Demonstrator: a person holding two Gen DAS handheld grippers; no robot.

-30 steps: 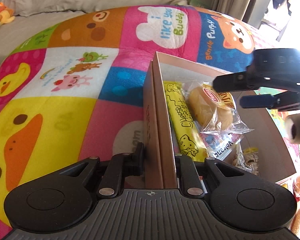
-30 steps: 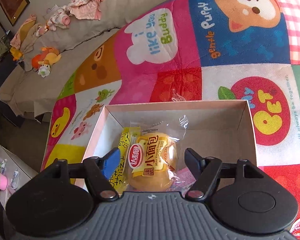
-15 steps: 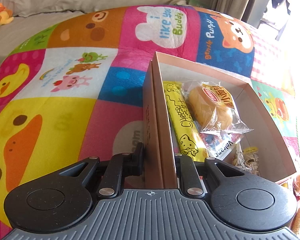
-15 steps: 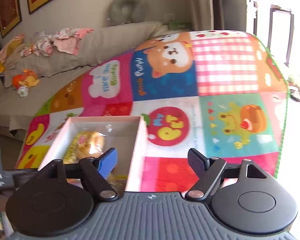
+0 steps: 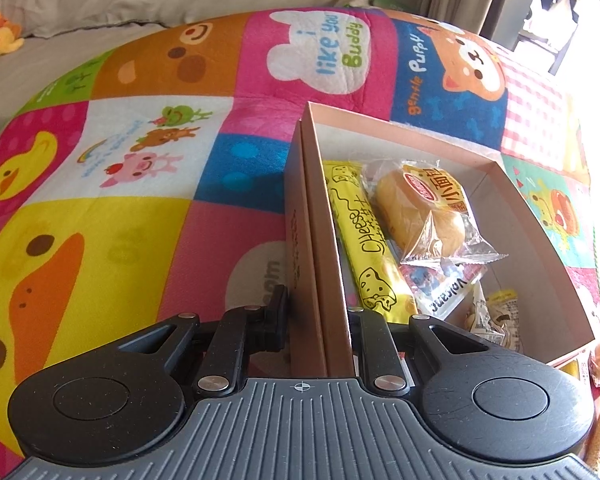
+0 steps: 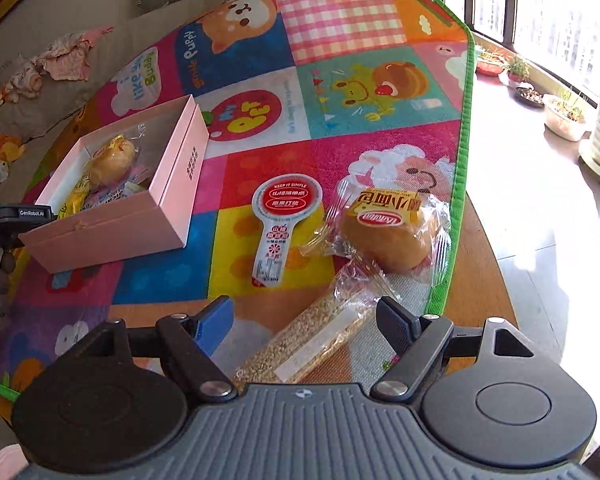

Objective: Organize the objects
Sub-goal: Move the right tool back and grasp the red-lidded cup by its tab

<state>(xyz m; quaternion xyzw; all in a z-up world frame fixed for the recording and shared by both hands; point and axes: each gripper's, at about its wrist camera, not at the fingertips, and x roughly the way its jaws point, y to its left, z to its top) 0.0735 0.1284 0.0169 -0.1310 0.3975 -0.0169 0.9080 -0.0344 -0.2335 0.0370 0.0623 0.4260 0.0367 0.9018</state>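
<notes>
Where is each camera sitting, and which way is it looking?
Left wrist camera: rides the left gripper, looking forward and down along its fingers, which are clamped on the pink box wall; snacks lie inside.
Right wrist camera: rides the right gripper, looking forward and down over a grain bar packet, a bread bun packet and a spoon-shaped packet; its jaws are open.
Both see: the pink box, the cartoon mat and the bun packet in the box.
</notes>
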